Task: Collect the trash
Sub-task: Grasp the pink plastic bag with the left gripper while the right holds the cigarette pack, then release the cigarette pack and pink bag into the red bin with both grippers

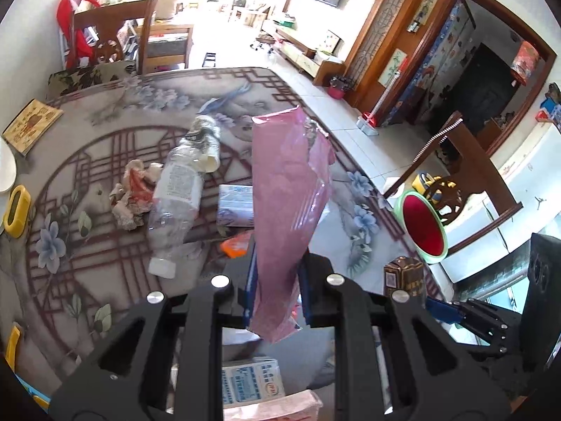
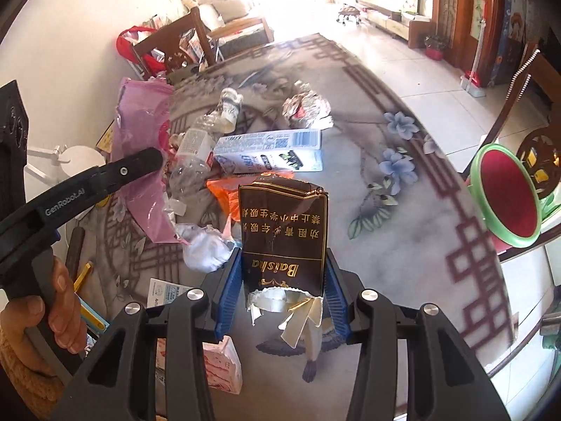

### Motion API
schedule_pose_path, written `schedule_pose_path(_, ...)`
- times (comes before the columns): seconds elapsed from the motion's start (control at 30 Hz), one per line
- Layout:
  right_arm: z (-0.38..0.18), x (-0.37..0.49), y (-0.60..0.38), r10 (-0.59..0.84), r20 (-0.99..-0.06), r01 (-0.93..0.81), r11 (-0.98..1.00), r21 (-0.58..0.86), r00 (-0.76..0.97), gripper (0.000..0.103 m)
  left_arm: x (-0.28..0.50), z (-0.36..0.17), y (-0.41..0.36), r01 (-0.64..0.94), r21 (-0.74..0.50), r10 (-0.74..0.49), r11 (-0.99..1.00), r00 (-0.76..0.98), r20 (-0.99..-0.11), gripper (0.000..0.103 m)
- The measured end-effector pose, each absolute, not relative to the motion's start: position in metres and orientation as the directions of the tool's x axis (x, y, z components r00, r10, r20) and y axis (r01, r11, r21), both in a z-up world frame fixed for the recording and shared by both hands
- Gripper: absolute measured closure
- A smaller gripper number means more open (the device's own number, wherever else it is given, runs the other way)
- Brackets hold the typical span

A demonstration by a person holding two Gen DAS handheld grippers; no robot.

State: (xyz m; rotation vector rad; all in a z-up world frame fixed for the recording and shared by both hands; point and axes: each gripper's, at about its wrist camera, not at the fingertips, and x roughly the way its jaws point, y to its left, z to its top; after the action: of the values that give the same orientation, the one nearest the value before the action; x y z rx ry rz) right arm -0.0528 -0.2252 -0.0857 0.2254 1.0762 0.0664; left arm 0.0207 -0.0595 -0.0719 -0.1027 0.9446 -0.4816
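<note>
Gripping a pink wrapper (image 1: 291,189), the left hand-held gripper (image 1: 275,291) hangs above the counter (image 1: 105,161) while the right hand-held gripper (image 2: 282,287) clamps a brown pack (image 2: 284,235).

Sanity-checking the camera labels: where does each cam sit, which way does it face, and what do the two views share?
Left wrist: on the left gripper, angled down over the table; its own fingers pinch a pink bag; right gripper at lower right.
Right wrist: on the right gripper, angled down; clamps a brown cigarette pack; left gripper's finger and a hand at left.
Shared: pink bag, plastic bottle, cigarette pack, red-and-green stool.
</note>
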Motion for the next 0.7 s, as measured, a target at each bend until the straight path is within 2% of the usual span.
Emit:
schedule_pose_path(0.27,-0.075,-0.056,-0.242,0.165,-0.846,0.071,0.970,0.232,0.506,0.059,0.016,-0.065,-0.080,0.390,-0.283,-0.456,0.876,0.478,-0.751,0.083)
schedule_pose_path(0.7,-0.070,-0.036,-0.270,0.219,-0.831,0.016,0.964,0.264,0.511,0.059,0.020,-0.061,-0.102,0.345,-0.265,-0.414,0.901,0.495,-0.764,0.083)
